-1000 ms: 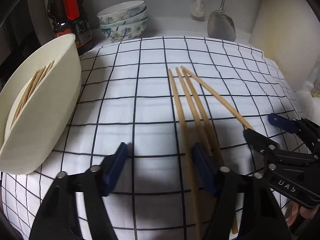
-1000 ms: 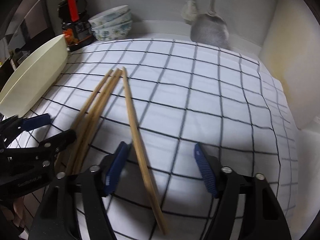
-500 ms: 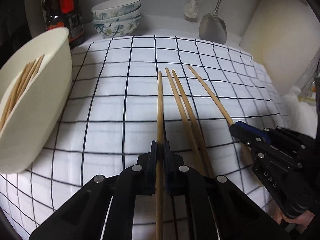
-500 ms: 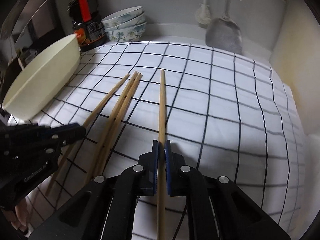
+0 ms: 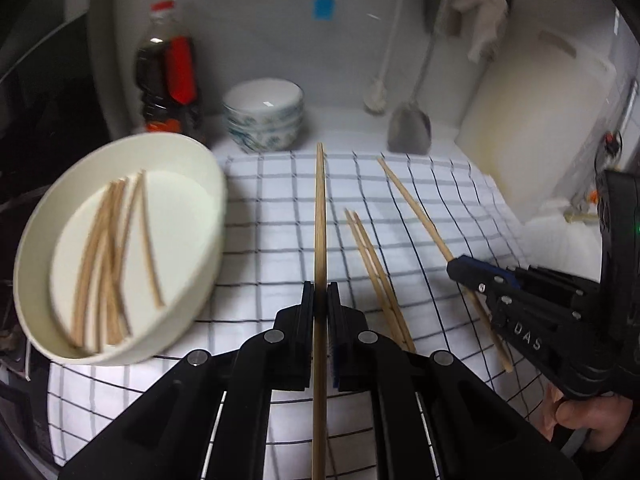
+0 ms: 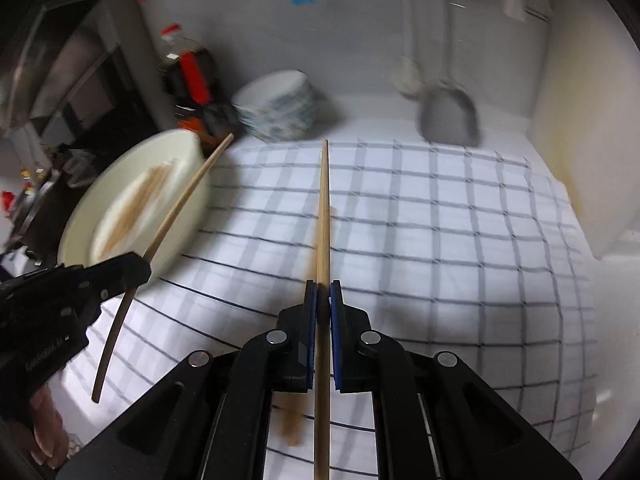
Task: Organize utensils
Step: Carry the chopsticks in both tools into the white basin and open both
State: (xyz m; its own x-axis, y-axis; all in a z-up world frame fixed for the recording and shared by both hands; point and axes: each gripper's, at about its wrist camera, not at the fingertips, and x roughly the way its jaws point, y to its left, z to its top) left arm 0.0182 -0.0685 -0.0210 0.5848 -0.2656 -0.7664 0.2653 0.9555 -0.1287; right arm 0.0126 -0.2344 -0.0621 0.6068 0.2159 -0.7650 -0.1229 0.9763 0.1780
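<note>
We've got both jaws pinched tight, each on 1 chopstick. Left gripper (image 5: pixel 320 300) clamps its chopstick (image 5: pixel 320 216) at frame center, tip pointing twd the stacked bowls (image 5: pixel 264 116) at top. Right gripper (image 6: pixel 323 300) clamps another chopstick (image 6: pixel 324 216), also centered. Two loose chopsticks (image 5: pixel 374 268) lie on the checked cloth (image 5: pixel 280 216), right of center. White dish (image 5: pixel 120 240) w/ more chopsticks sits at left.
</note>
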